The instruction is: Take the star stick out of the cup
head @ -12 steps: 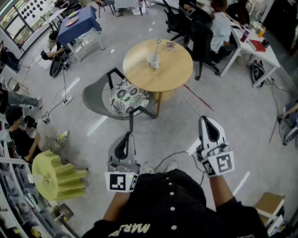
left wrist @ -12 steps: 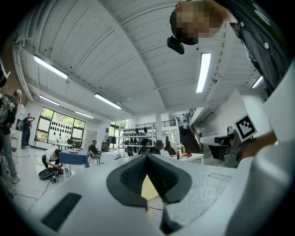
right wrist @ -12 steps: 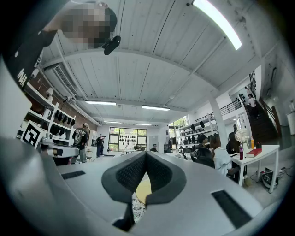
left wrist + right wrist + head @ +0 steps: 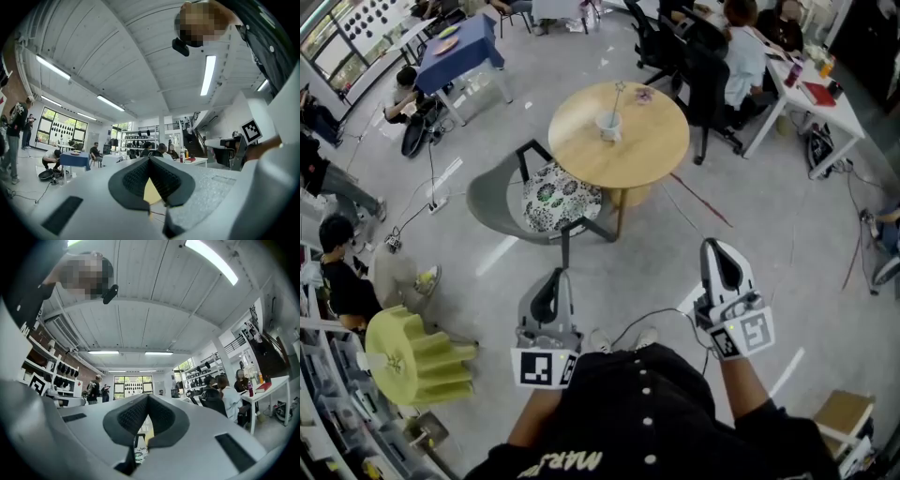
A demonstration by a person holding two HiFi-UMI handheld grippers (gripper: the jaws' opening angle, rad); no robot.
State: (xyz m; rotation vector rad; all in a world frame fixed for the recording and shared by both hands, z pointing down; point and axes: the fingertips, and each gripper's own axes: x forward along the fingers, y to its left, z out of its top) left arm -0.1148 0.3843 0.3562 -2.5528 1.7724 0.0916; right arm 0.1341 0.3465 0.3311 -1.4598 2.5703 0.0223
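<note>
Thin star-topped stick (image 4: pixel 617 97) standing in small white cup (image 4: pixel 607 124), near middle of round light-wood worktop (image 4: pixel 652 141). Well apart from it, low over grey floor (image 4: pixel 787 234): grey left gripper (image 4: pixel 552 277) and grey right gripper (image 4: pixel 718 248), both closed tip to tip, gripping nothing. Grey chair with patterned cushion (image 4: pixel 492 199) just beside worktop.

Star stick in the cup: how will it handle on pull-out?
The star stick looks thin and long, so probably light. It leans in the cup, so a sideways pull may tip that small cup. Stiffness can't be judged from this distance.
</note>
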